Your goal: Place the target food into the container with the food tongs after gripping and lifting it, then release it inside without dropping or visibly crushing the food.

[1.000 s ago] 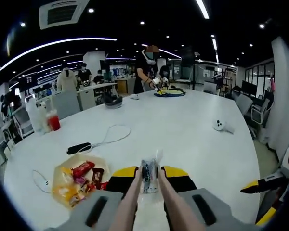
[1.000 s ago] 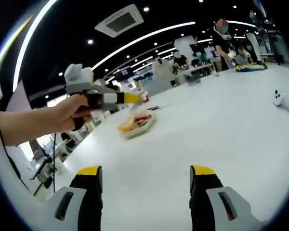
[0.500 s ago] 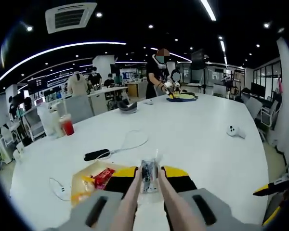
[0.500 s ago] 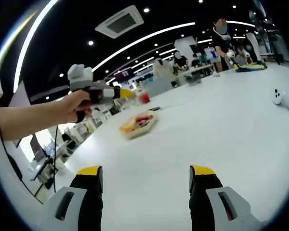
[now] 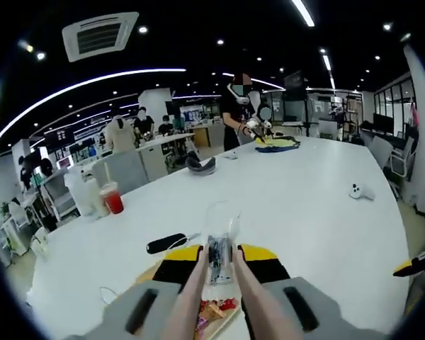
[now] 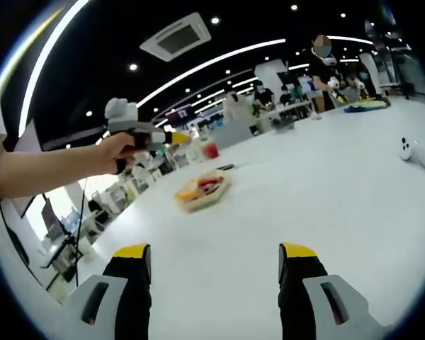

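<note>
Snack in a clear shiny wrapper (image 5: 218,249) is sitting pinched between the pale tongs (image 5: 216,283), squeezed by the left gripper (image 5: 217,263), above the yellow tray of sweets (image 5: 214,312) at 6 o'clock. The right gripper (image 6: 215,262) is waiting, spread wide and empty.

The worktop (image 5: 304,191) is a smooth white surface with a soft sheen, and it looks the same in the right gripper view (image 6: 326,191). The food tongs (image 5: 217,280) look like pale, matt wood or bamboo. Between their tips sits a food packet (image 5: 217,251) of crinkled, glossy clear film. The container (image 6: 202,189) looks like thin tan paper or card, holding shiny foil-like wrappers. The left gripper (image 5: 217,265) has matt grey plastic housings and fingers (image 5: 178,261) with yellow and black padding; the right gripper (image 6: 214,265) looks alike.
</note>
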`<act>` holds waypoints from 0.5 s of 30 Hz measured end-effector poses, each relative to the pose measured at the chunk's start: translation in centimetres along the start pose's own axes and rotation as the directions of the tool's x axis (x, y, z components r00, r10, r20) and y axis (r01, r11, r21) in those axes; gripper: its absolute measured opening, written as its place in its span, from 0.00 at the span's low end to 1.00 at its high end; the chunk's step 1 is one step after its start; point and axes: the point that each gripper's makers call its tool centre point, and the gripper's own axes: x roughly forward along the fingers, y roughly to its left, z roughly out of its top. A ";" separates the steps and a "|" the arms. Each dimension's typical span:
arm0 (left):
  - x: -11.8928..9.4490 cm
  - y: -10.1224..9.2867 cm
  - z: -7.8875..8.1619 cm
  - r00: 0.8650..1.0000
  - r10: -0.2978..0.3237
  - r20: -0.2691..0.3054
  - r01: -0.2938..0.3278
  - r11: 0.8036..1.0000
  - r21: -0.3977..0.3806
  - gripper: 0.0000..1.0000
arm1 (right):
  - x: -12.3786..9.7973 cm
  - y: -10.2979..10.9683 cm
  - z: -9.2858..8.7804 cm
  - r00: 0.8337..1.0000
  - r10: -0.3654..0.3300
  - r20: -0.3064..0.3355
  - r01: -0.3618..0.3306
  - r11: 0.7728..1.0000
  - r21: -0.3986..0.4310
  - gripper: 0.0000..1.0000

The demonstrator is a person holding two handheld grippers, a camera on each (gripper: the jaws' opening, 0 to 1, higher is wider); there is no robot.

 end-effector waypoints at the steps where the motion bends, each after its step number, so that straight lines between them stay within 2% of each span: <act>1: 0.1 0.1 0.1 1.000 -0.005 -0.002 0.005 1.000 0.005 0.17 | 0.0 0.0 0.0 1.000 -0.002 0.000 0.002 1.000 -0.001 0.74; 7: 0.7 2.2 1.1 1.000 0.001 0.002 -0.002 1.000 0.027 0.17 | -0.2 -0.2 0.0 1.000 -0.015 0.001 0.015 1.000 -0.002 0.74; 11: 1.5 3.8 1.4 1.000 -0.001 -0.009 0.002 0.998 0.063 0.17 | -0.2 0.0 0.0 1.000 -0.015 -0.001 0.015 1.000 -0.007 0.74; 15: 2.1 5.4 2.4 1.000 0.003 -0.009 -0.002 0.995 0.100 0.17 | -0.2 0.2 -0.2 1.000 -0.014 -0.007 0.014 1.000 -0.011 0.74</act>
